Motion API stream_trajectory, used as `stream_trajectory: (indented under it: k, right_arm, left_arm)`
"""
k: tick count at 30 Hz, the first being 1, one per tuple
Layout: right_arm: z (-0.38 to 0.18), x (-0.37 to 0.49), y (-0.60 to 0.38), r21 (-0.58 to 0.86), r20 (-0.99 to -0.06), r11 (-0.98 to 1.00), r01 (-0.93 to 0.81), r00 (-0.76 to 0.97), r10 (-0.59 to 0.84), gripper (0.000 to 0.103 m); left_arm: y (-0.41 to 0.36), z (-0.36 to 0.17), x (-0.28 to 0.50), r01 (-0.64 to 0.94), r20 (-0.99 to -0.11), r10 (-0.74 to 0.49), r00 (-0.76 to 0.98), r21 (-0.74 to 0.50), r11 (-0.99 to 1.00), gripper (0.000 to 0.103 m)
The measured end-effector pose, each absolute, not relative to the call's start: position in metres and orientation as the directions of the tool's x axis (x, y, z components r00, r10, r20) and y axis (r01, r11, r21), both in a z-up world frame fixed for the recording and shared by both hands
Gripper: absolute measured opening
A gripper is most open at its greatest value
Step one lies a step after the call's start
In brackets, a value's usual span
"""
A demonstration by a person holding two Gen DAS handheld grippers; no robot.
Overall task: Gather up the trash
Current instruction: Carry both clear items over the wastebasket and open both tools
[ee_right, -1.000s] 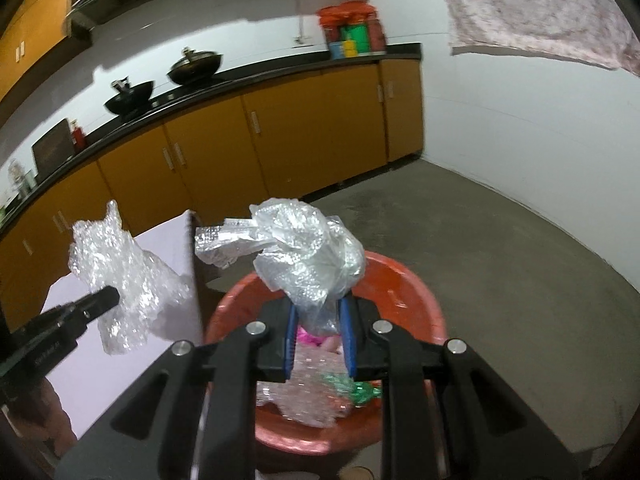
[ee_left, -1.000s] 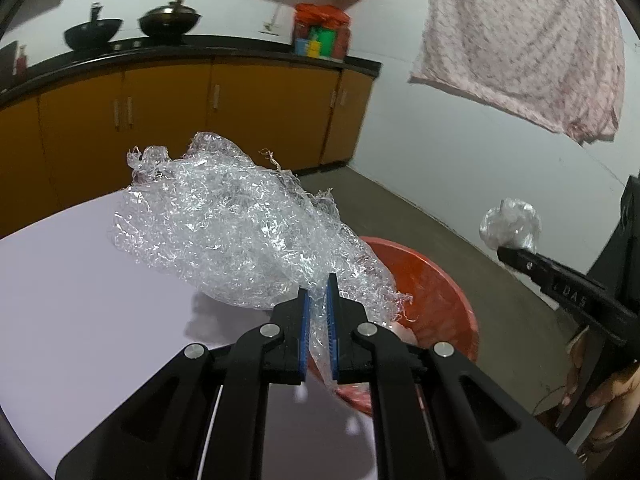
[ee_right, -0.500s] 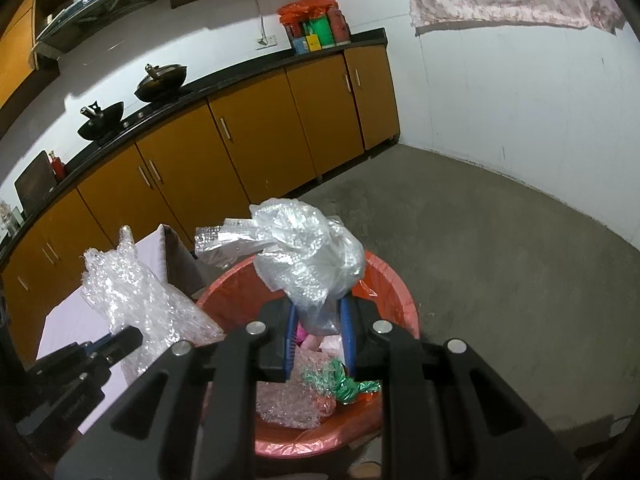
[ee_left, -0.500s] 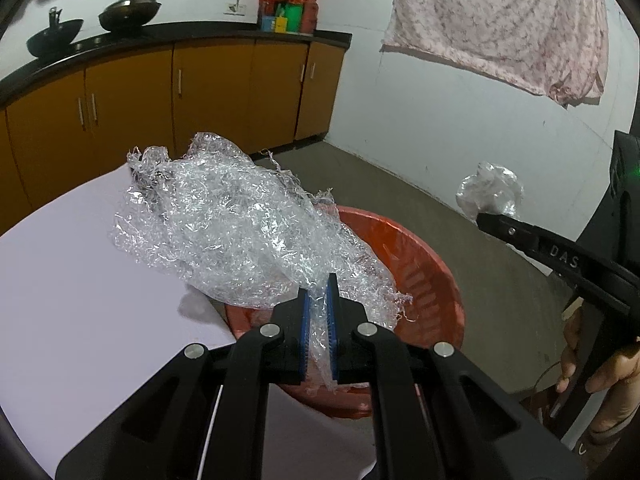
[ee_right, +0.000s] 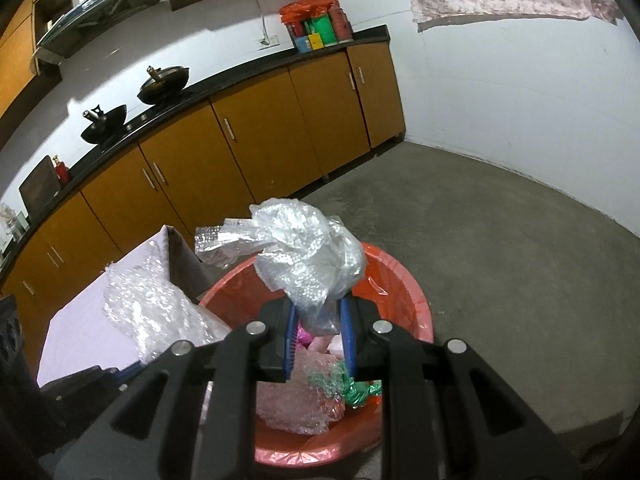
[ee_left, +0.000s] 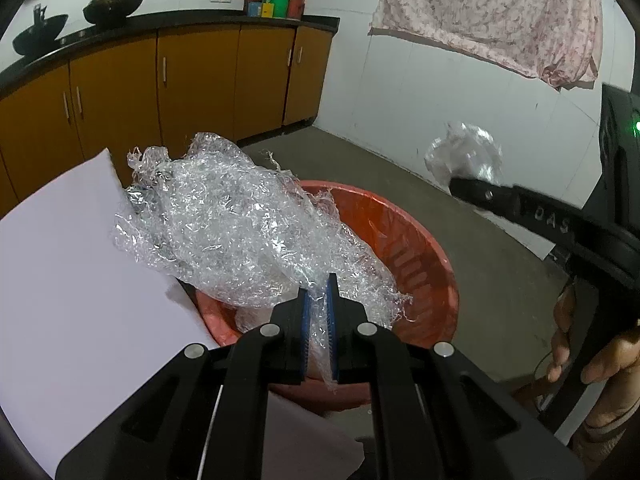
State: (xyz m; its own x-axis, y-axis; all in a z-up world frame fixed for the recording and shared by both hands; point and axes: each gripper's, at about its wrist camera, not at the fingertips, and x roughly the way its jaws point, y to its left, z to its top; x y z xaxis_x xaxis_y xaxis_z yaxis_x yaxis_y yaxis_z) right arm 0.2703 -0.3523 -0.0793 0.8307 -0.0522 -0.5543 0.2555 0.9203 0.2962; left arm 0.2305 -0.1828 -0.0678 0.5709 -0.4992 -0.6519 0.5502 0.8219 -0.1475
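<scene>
Trash is in both my grippers, and I judge the step to be the drop into the bin (ee_right: 416, 300). My left gripper (ee_left: 319, 320) pinches a big sheet of crumpled clear film (ee_left: 236, 236) between its blue pads (ee_left: 305, 332); the pads are almost together, with only a thin fold of film between them. Most of this sheet hangs over the near rim of the red bin, and a part is above the corner of the white table (ee_left: 72, 264). My right gripper (ee_right: 319, 336) pinches a smaller wad (ee_right: 308, 264) of clear plastic, its pads set a bit wider around the neck of the wad. The wad is over the bin mouth.

Inside the bin I see bubble wrap (ee_right: 296, 404), something pink and a green shiny wrapper (ee_right: 352, 388).

Next I should open each gripper fully while it is over the bin. The film is light and clingy, so I think it may stick to a pad or slide off onto the table side. The left gripper should go more toward the bin centre before release.
</scene>
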Motion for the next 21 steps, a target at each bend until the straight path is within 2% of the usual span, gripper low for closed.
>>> stream_trajectory:
  k: [7,10,11,14,17,19,21]
  right_arm:
    - [-0.077,0.286,-0.359,0.28,-0.511,0.942,0.183,0.859,-0.015,0.02]
    - [-0.084,0.296,-0.365,0.283,-0.511,0.948,0.149,0.859,0.017,0.024]
    - [-0.086,0.3,-0.367,0.286,-0.513,0.949,0.137,0.858,0.03,0.031]
    - [-0.092,0.312,-0.373,0.299,-0.525,0.948,0.106,0.848,0.07,0.042]
    - [-0.096,0.32,-0.377,0.283,-0.537,0.955,0.091,0.84,0.078,0.053]
    - [-0.096,0.319,-0.381,0.27,-0.528,0.958,0.095,0.847,0.065,0.06]
    - [-0.094,0.316,-0.385,0.265,-0.507,0.958,0.114,0.861,0.038,0.068]
  left_arm:
    - [-0.194,-0.074,0.234,0.548,-0.665,-0.481,0.571,-0.128,0.827,0.008]
    - [-0.2,-0.08,0.242,0.54,-0.677,-0.47,0.567,-0.126,0.832,0.008]
    - [-0.204,-0.081,0.244,0.538,-0.681,-0.466,0.565,-0.124,0.834,0.008]
    - [-0.21,-0.087,0.251,0.529,-0.694,-0.458,0.555,-0.13,0.839,0.009]
    - [-0.214,-0.091,0.255,0.517,-0.707,-0.449,0.547,-0.137,0.845,0.02]
    - [-0.214,-0.093,0.255,0.51,-0.711,-0.436,0.552,-0.127,0.851,0.042]
    - [-0.213,-0.094,0.251,0.495,-0.71,-0.416,0.568,-0.109,0.862,0.045]
